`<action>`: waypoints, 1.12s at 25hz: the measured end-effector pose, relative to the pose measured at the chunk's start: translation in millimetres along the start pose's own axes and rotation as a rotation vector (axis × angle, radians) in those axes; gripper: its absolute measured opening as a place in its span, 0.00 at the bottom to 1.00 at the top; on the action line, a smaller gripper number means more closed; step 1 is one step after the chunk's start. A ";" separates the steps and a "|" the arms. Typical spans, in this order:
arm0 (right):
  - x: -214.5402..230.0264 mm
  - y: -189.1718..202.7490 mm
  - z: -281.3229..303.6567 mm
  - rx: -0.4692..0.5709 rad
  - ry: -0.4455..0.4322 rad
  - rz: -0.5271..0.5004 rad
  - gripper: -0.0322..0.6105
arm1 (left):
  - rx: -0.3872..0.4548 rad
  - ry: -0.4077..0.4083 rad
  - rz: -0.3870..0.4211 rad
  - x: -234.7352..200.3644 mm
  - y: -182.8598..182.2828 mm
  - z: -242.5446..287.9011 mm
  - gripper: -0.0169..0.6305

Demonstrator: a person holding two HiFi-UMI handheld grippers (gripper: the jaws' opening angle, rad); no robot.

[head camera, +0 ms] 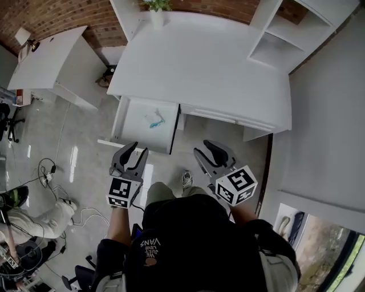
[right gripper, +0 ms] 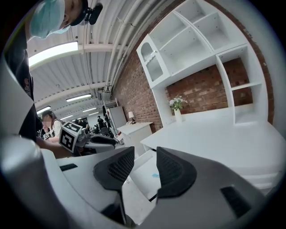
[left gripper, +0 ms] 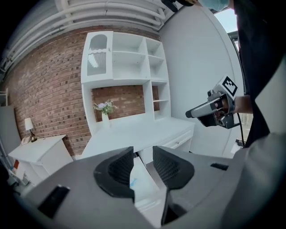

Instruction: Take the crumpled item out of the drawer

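Note:
The crumpled item [head camera: 155, 120], white with a blue streak, lies in the open white drawer [head camera: 119, 121] pulled out from the left end of the white desk [head camera: 199, 63]. My left gripper [head camera: 136, 153] hovers just in front of the drawer's front edge, open and empty. My right gripper [head camera: 203, 153] is level with it, to the right of the drawer, also open and empty. In the left gripper view the item [left gripper: 133, 182] shows between the jaws of the left gripper [left gripper: 143, 155], farther off. The right gripper view shows the item [right gripper: 155, 175] beyond the right gripper [right gripper: 145, 155].
A vase with a plant [head camera: 157, 12] stands at the desk's back edge, and a white shelf unit [head camera: 285, 34] at its right. A white side table [head camera: 51, 63] is to the left. Cables [head camera: 57, 177] and another person [head camera: 34, 219] are on the floor, lower left.

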State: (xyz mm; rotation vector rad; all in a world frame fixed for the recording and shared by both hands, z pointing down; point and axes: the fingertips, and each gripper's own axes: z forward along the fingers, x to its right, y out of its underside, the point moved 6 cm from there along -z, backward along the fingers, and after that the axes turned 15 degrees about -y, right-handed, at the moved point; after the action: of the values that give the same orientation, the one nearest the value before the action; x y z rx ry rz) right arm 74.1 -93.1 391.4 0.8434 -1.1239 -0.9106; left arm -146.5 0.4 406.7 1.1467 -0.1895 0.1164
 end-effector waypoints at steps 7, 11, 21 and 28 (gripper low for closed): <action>23.8 8.6 20.2 -0.013 0.044 0.048 0.26 | -0.036 0.111 0.109 -13.7 4.4 58.7 0.20; 25.1 3.7 33.1 0.017 0.130 0.076 0.26 | -0.052 0.223 0.191 -25.8 6.1 92.6 0.20; 24.7 13.1 59.1 0.071 0.326 0.185 0.26 | -0.142 0.466 0.391 -32.4 38.4 173.3 0.23; 30.3 33.4 58.5 0.066 0.405 0.245 0.26 | -0.236 0.538 0.510 -18.2 81.2 220.8 0.24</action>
State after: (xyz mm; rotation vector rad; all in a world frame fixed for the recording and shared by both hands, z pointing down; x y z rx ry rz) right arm 28.3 -113.3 445.7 0.8749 -0.8806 -0.4733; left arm -199.4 -167.9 563.3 0.7777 -0.0102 0.8228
